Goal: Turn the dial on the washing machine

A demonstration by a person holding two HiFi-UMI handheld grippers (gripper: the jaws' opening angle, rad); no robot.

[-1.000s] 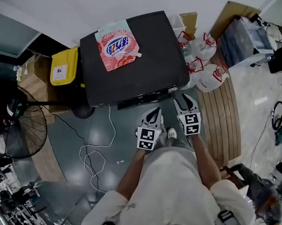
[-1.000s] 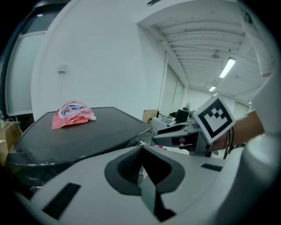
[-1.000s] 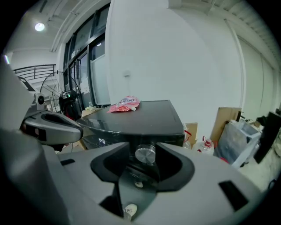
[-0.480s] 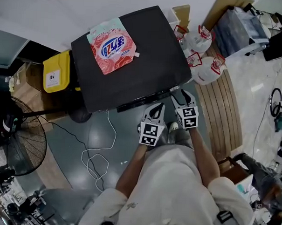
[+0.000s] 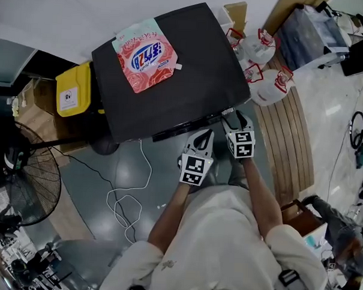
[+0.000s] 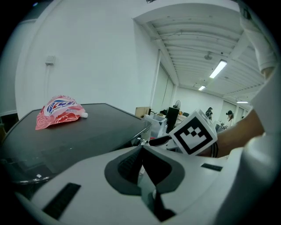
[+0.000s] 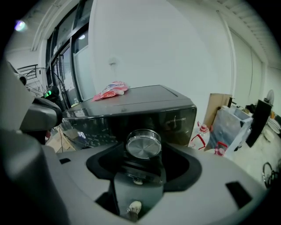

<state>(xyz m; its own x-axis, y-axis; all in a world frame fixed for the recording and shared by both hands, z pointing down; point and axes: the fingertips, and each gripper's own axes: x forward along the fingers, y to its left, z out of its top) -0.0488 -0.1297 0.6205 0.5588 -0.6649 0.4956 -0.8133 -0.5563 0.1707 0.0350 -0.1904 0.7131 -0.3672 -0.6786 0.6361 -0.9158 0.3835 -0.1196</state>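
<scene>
The washing machine [image 5: 173, 69] stands on the floor in front of the person, with a pink detergent pouch [image 5: 144, 54] lying on its black lid. The dial [image 7: 143, 144], a round silver knob, sits on the front control panel near the machine's right end.

Compared with a second ago, the right gripper [image 5: 235, 120] is closer to the front edge of the machine, and its fingers are opening from a narrow setting. In the right gripper view the dial is centred between the spreading fingers. We see no pad pressing on it, so the dial is framed but not gripped.

The left gripper [image 5: 204, 137] hangs just beside the right one, below the panel edge. Its fingers [image 6: 131, 160] are closed together on nothing.

We read this as the approach step, not yet complete. The fingers are lined up on the dial and widening to clear its rim. What remains is a short advance, a closing on the knob, then the rotation itself.
</scene>
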